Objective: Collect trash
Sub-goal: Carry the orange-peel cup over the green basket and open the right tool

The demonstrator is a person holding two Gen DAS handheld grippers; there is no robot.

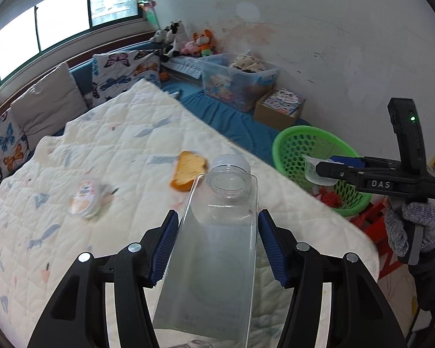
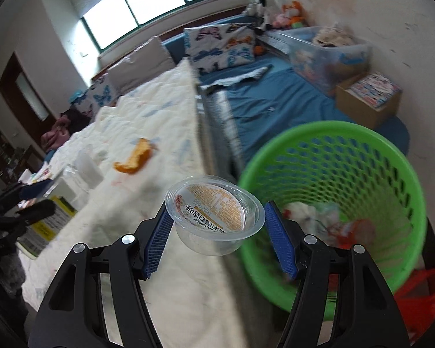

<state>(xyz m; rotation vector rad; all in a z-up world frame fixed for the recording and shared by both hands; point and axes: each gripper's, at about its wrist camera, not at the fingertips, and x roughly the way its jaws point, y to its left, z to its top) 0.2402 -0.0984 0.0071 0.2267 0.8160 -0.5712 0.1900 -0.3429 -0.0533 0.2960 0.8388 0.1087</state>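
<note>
My left gripper [image 1: 217, 243] clamps a clear square bottle [image 1: 214, 249] by its flat sides, neck pointing away, so it can't twist out while I carry it. My right gripper [image 2: 214, 232] pinches a sealed plastic cup [image 2: 214, 217] across its rim, jaws part-open to the cup's width, and holds it just beside the green basket [image 2: 391, 156], nearly over the rim. The basket sits on the floor against the bed [image 1: 130, 150], with some trash already inside, so I judge the cup drops first and the bottle follows. Left on the quilt are an orange bread piece [image 1: 188, 171] and another cup [image 1: 85, 197], well apart from the basket.
</note>
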